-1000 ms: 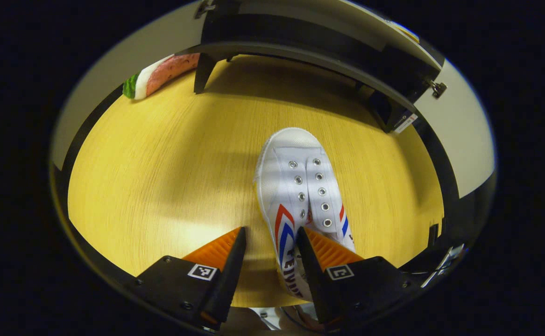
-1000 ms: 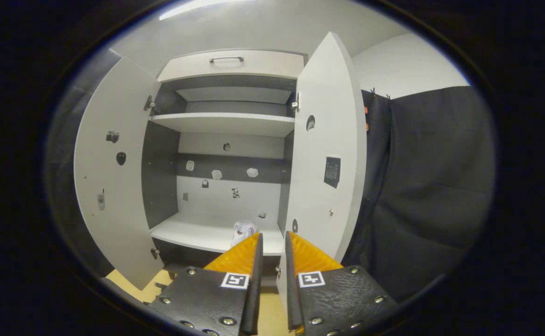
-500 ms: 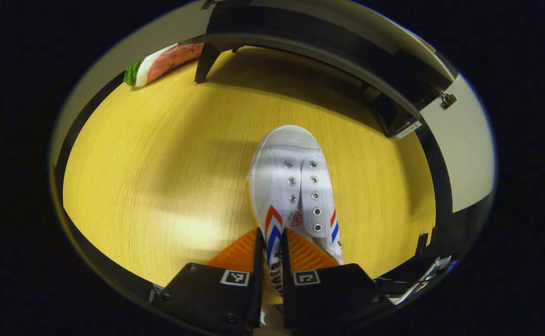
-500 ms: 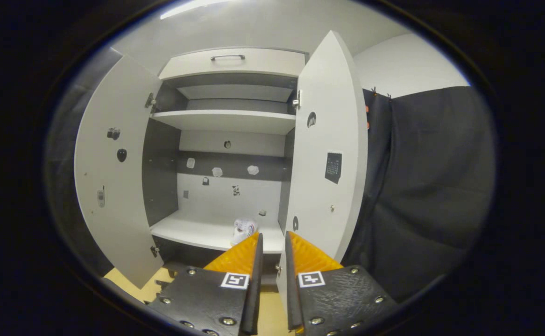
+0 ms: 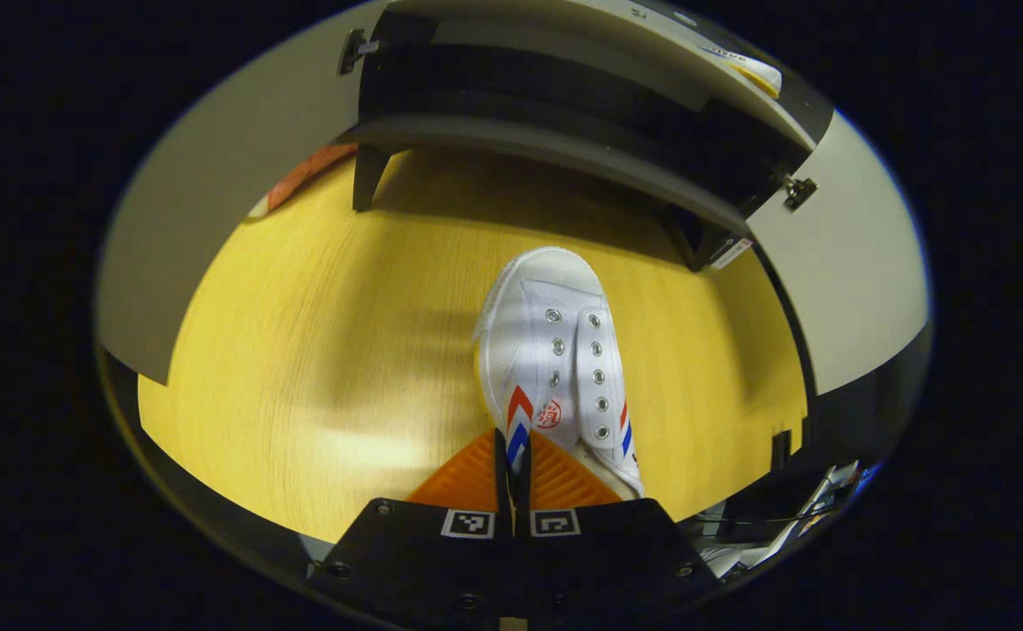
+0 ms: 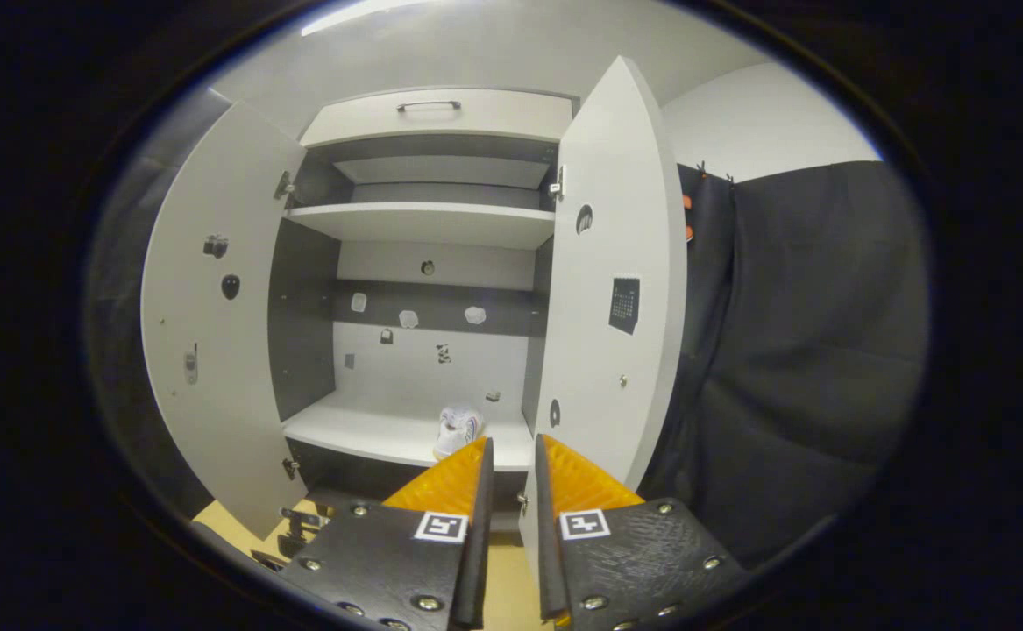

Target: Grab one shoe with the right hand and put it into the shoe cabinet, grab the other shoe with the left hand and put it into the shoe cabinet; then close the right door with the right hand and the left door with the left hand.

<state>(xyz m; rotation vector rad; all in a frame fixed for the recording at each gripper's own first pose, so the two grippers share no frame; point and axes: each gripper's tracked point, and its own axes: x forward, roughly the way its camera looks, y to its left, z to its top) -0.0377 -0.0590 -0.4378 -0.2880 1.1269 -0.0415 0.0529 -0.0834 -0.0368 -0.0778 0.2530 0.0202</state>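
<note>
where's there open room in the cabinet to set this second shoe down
The bottom shelf lies bare from the left door across to the first shoe, which sits near the right door: that corner is crowded. The upper shelf looks bare too. The left gripper grips the second shoe.

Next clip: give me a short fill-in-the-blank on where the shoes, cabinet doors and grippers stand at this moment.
1. The left gripper is shut on the side of a white ____ over the wooden floor.
2. The other shoe already sits on the cabinet's ____ shelf.
3. The left door and the right door both stand ____.
4. The right gripper holds ____ between its fingers.

Missing words: shoe; bottom; open; nothing
</note>
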